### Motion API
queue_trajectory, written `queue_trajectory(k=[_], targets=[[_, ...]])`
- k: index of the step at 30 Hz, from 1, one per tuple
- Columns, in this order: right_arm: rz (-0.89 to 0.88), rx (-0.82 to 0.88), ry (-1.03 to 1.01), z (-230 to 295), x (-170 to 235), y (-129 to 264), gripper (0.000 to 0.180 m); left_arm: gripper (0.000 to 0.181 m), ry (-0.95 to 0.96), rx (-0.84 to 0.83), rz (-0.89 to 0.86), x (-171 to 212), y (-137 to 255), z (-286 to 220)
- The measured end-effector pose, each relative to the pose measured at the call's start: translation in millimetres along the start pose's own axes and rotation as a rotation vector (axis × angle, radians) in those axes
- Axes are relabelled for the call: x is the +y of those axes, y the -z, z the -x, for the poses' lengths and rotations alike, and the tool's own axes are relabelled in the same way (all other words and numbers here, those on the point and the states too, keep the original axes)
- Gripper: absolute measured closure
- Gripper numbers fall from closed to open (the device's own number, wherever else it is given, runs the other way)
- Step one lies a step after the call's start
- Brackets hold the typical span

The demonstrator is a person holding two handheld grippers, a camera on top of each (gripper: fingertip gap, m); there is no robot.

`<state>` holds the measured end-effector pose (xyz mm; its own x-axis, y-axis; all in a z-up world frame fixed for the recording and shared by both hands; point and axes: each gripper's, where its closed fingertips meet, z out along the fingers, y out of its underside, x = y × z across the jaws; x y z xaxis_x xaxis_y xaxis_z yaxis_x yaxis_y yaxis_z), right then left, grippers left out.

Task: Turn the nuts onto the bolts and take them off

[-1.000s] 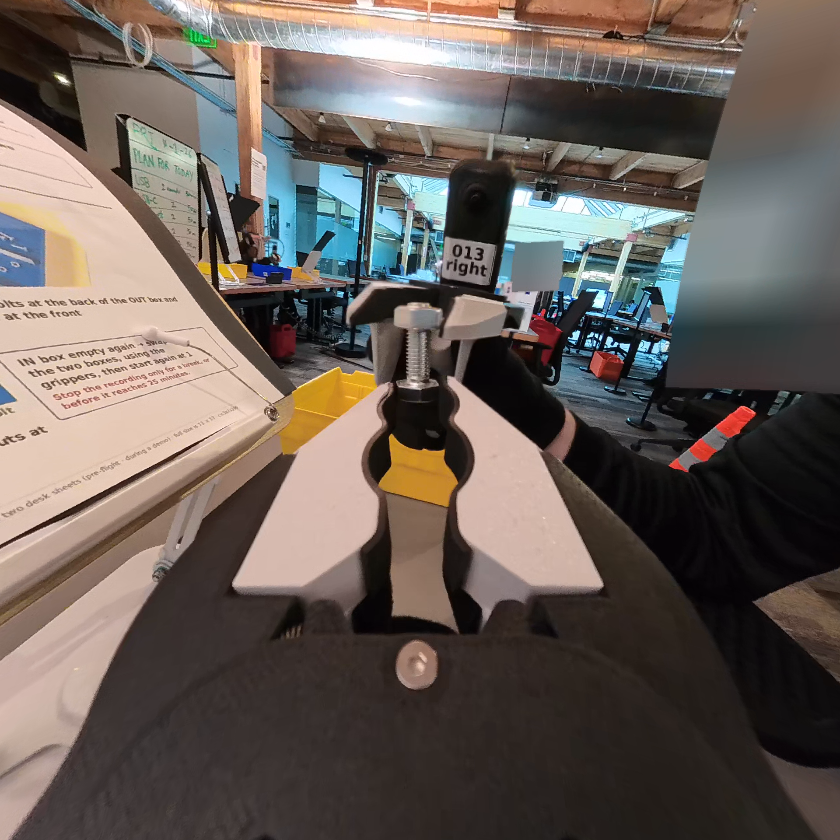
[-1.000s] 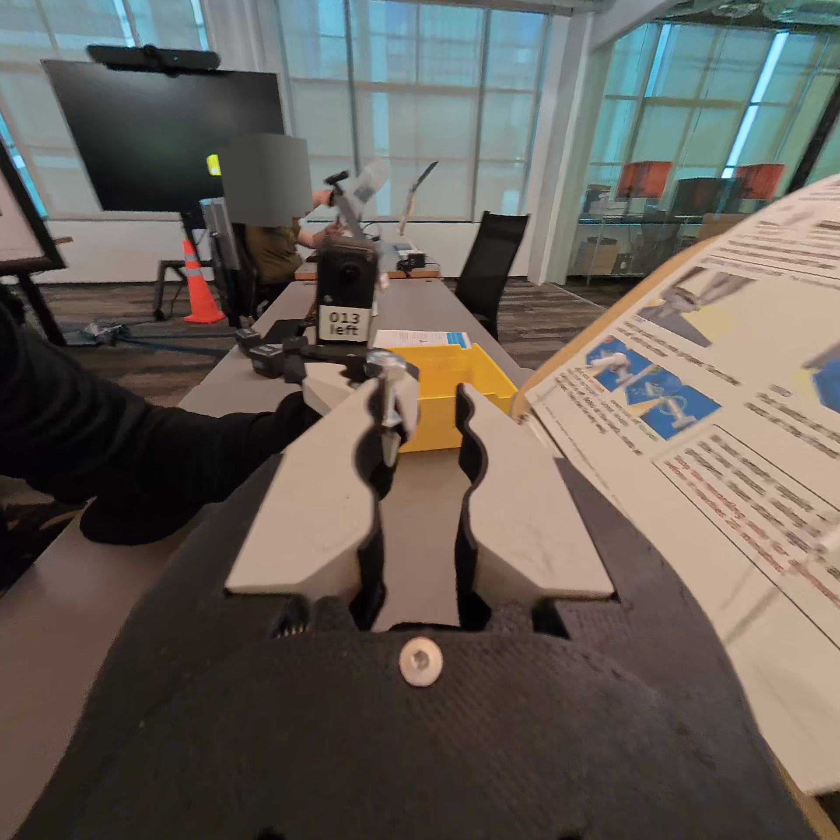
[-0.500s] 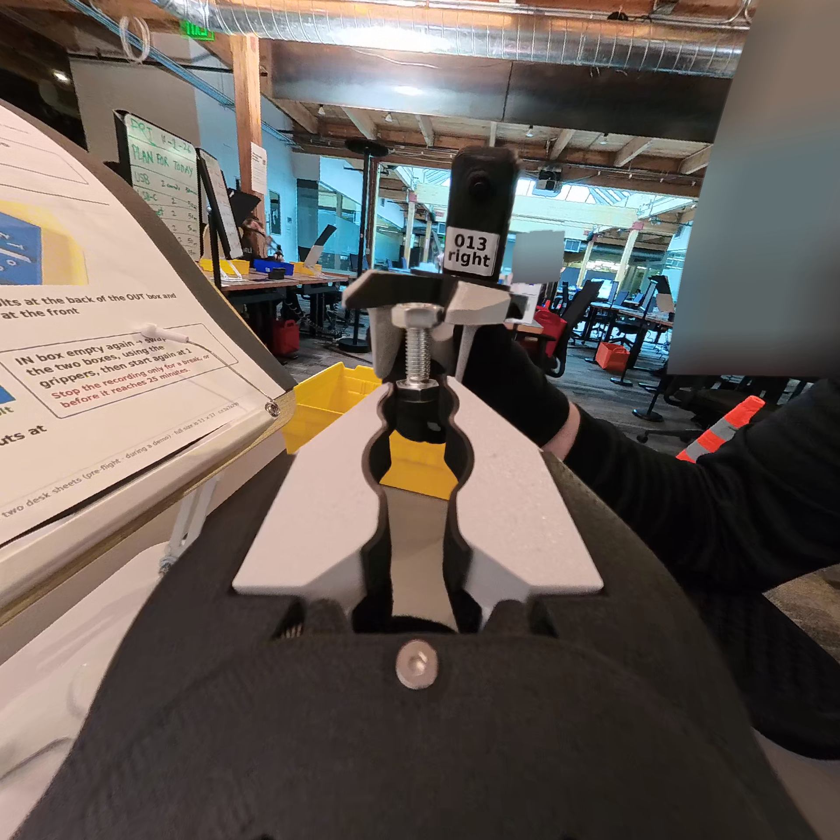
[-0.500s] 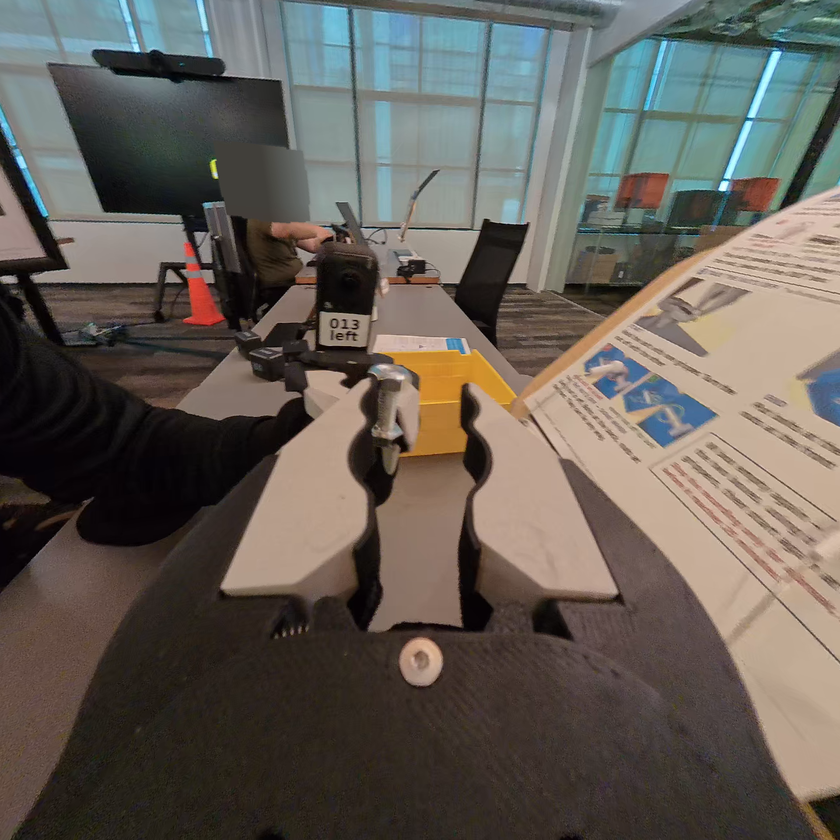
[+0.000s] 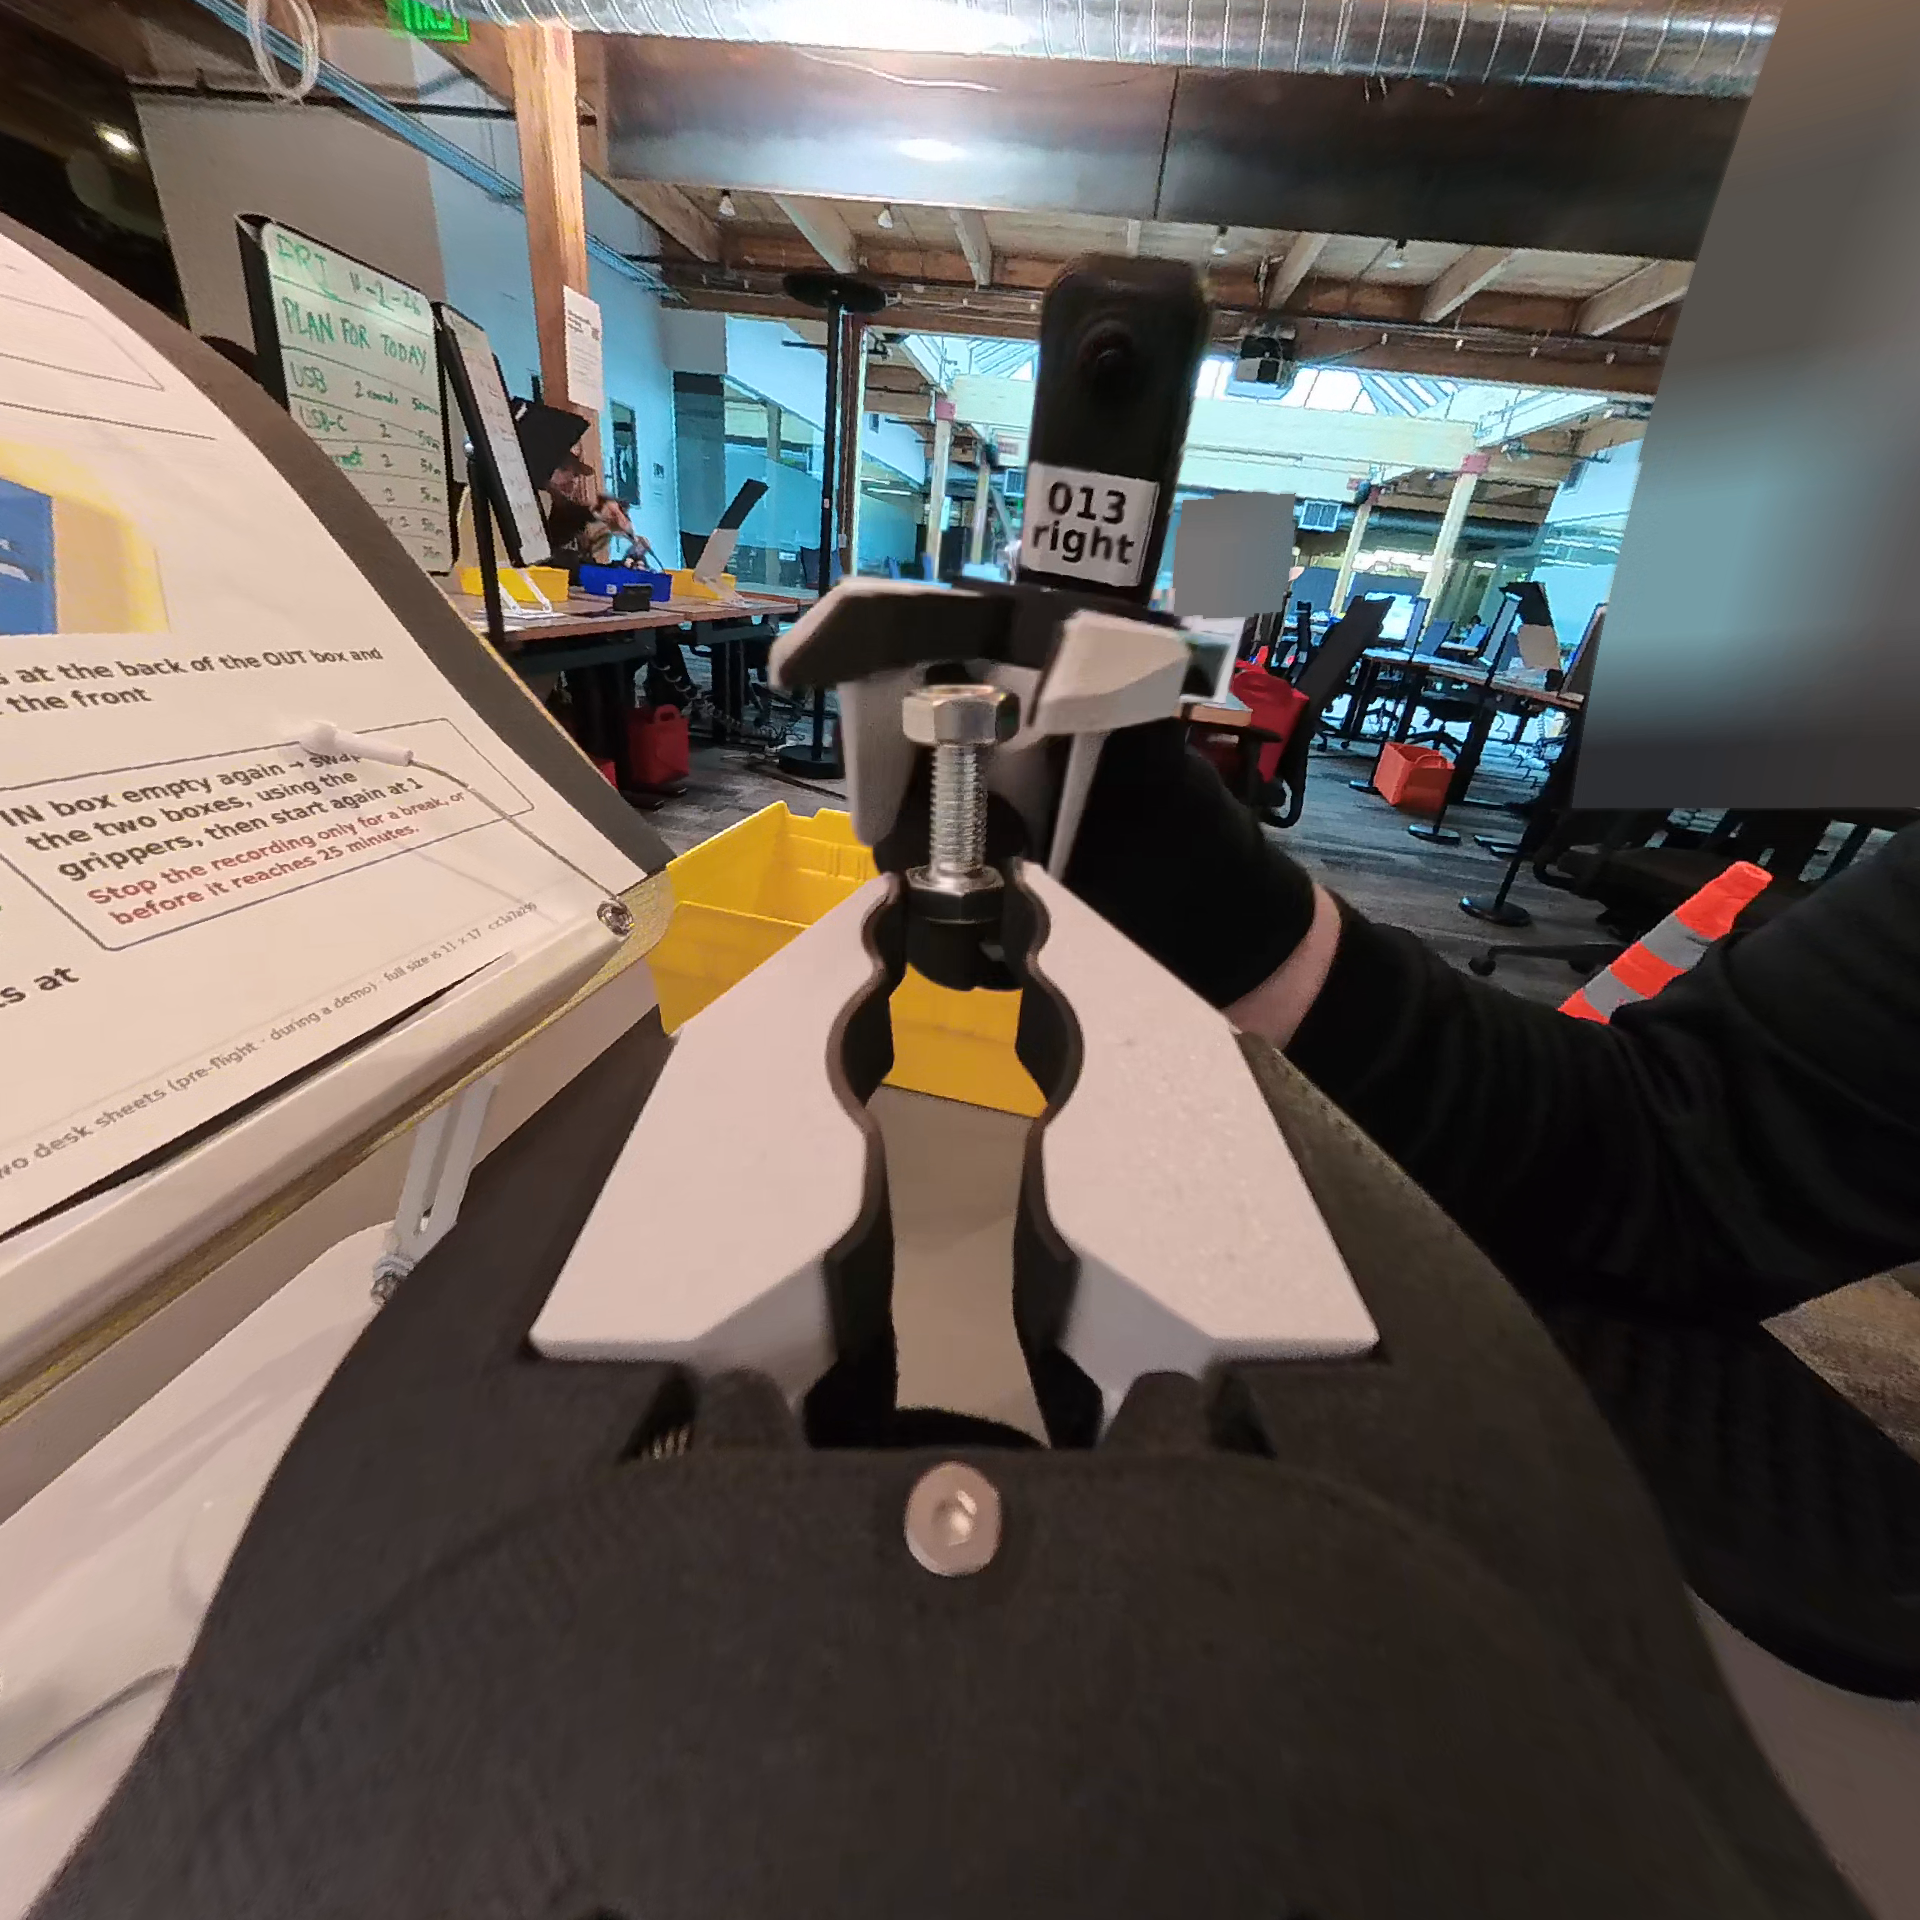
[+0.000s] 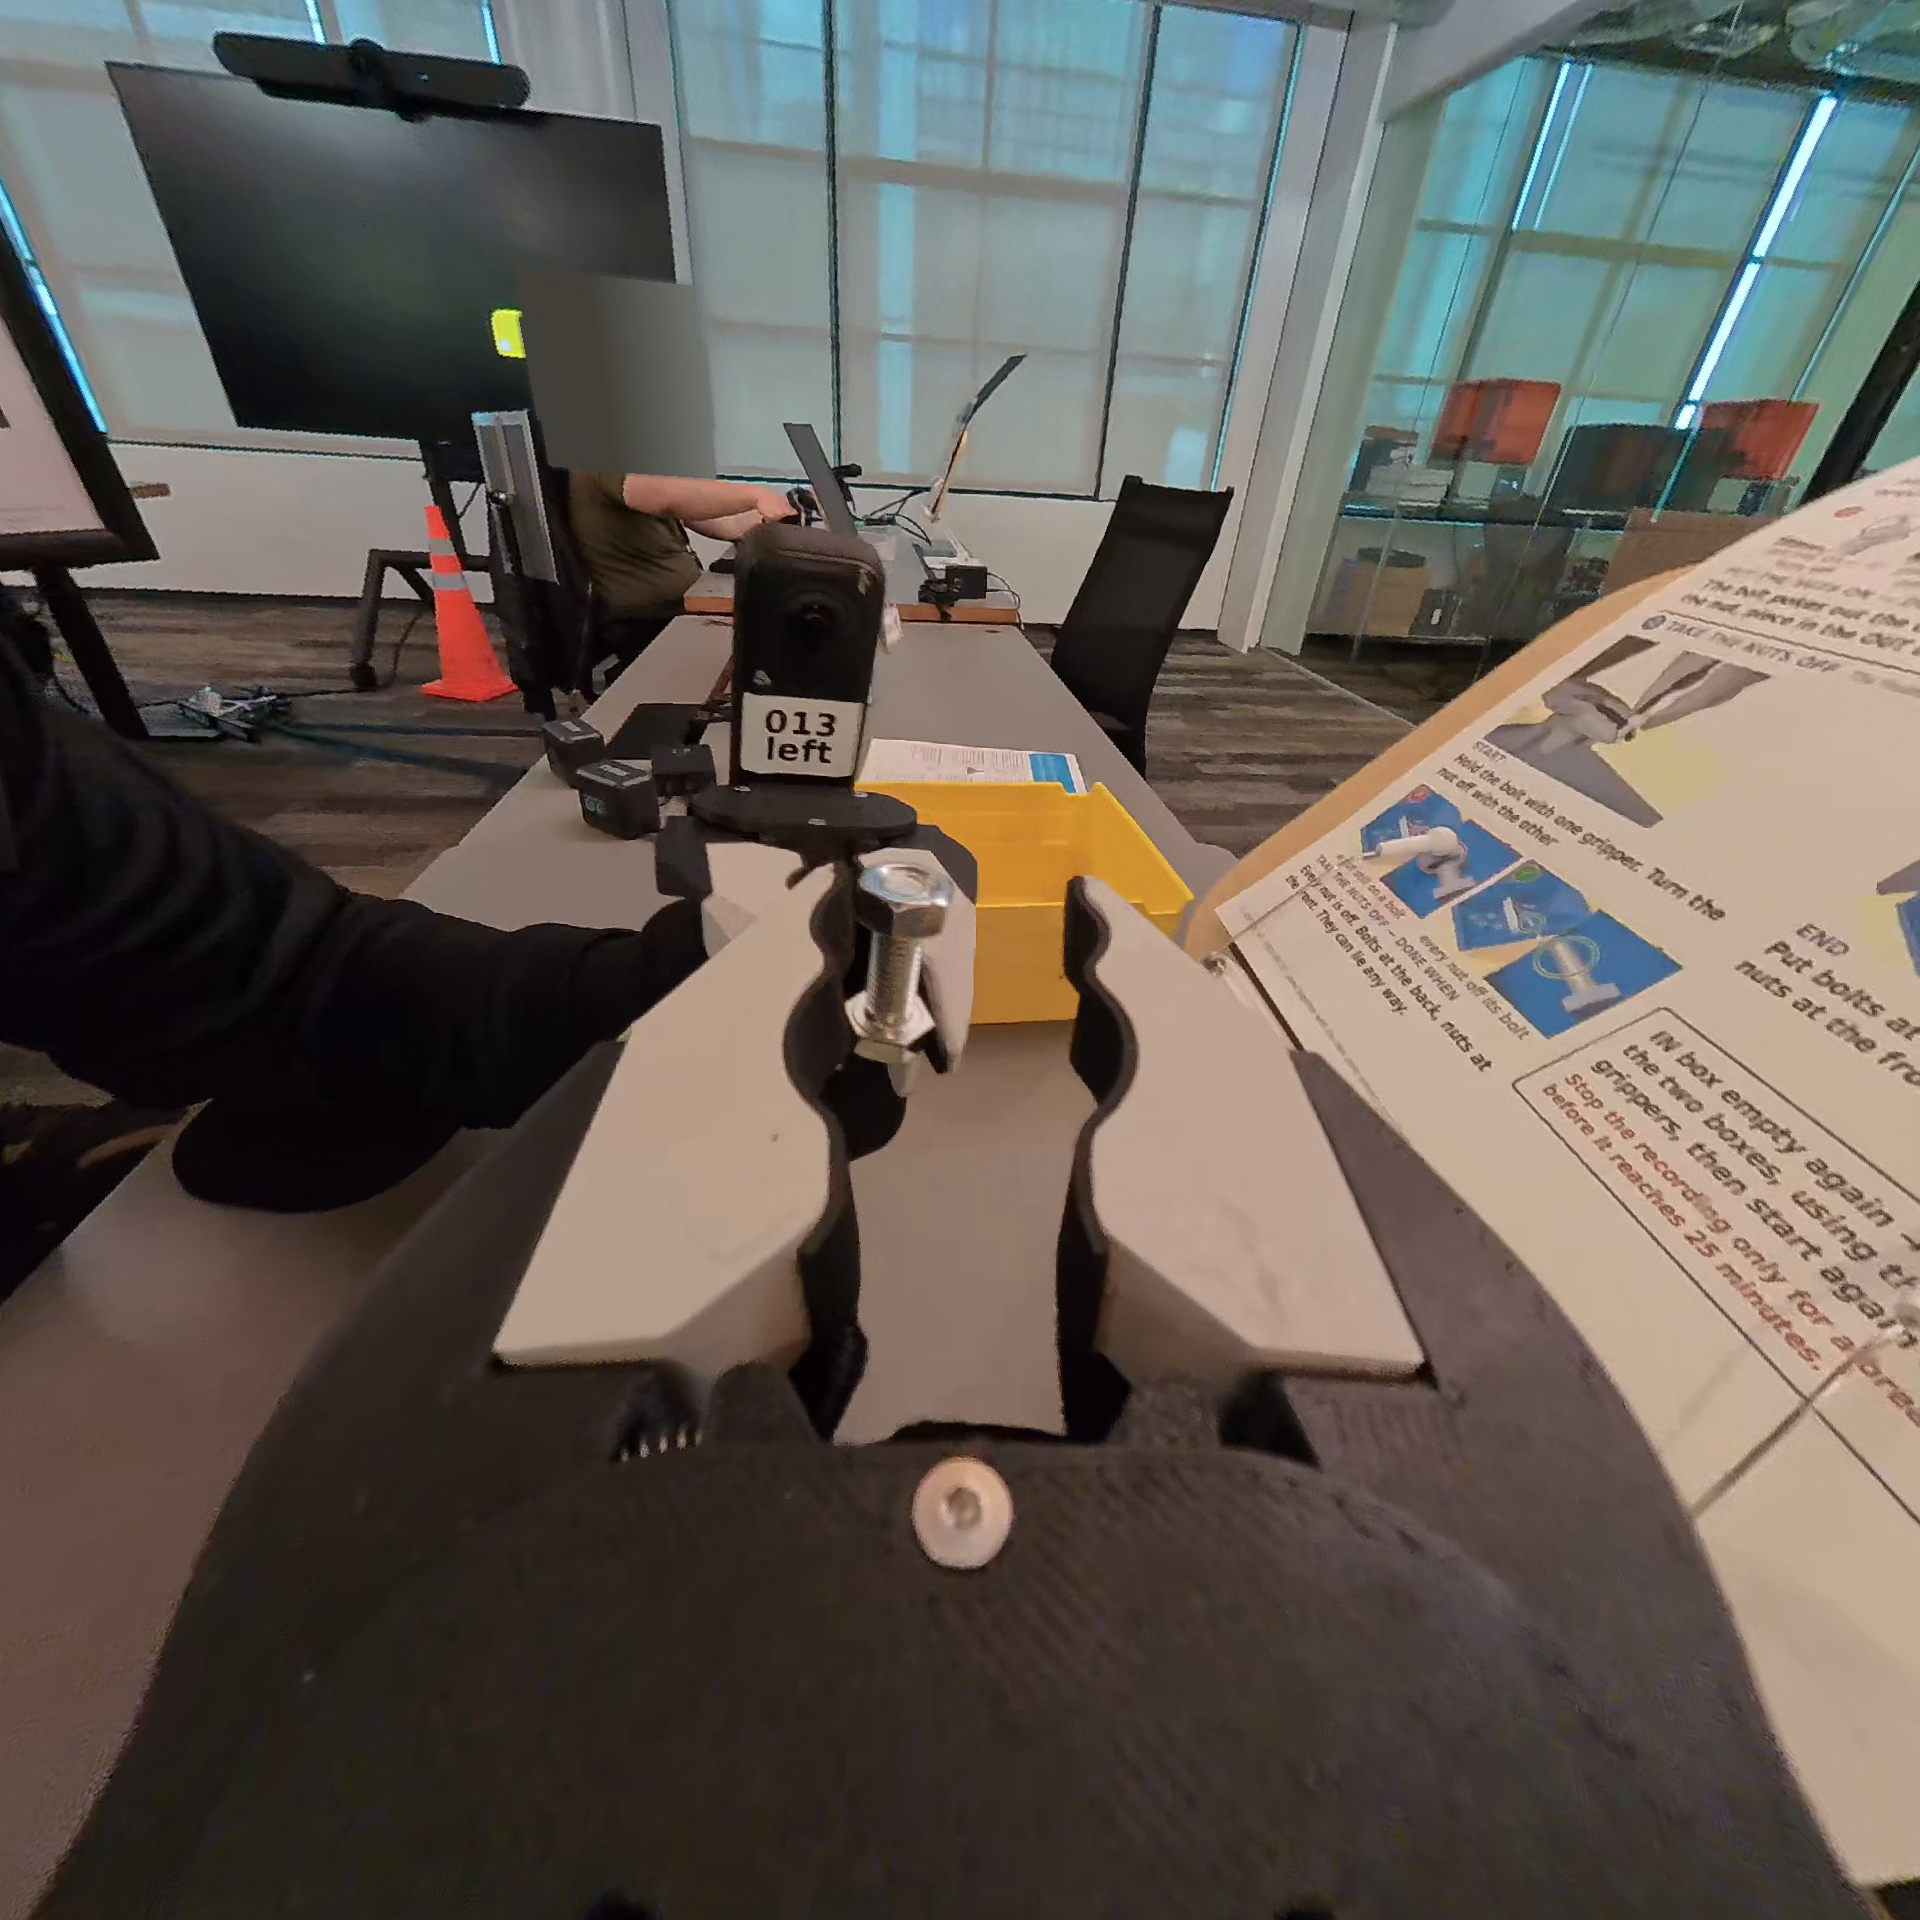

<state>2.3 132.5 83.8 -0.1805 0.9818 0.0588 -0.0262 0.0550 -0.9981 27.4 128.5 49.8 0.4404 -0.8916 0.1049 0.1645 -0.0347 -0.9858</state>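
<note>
A silver bolt (image 5: 956,790) stands upright, head up, with a nut (image 5: 951,883) near its lower end. My left gripper (image 5: 954,906) is shut on the nut and holds the bolt above the table. In the right wrist view the bolt (image 6: 896,961) and nut (image 6: 883,1031) sit close to the inner face of the left finger (image 6: 727,1091). My right gripper (image 6: 948,914) is open, its jaws wide apart on either side of the bolt head (image 6: 902,896) without gripping it. It also shows beyond the bolt in the left wrist view (image 5: 971,727).
A yellow bin (image 6: 1049,873) stands on the grey table (image 6: 966,686) just behind the grippers; it also shows in the left wrist view (image 5: 769,894). A tilted board with an instruction sheet (image 6: 1621,1091) stands close beside them. A black-sleeved arm (image 5: 1558,1091) holds the right gripper. The grippers are tip to tip, or close to it.
The right gripper has shifted slightly and levelled around the bolt head, still open. The left gripper stays shut on the nut and the bolt stands more upright.
</note>
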Motion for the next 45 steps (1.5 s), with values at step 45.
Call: queue_trajectory(k=[45], targets=[[-0.035,0.01,-0.01,-6.2,-7.8,17.9,0.142,0.164,-0.026,-0.009,-0.018,-5.8,3.6,-0.5]])
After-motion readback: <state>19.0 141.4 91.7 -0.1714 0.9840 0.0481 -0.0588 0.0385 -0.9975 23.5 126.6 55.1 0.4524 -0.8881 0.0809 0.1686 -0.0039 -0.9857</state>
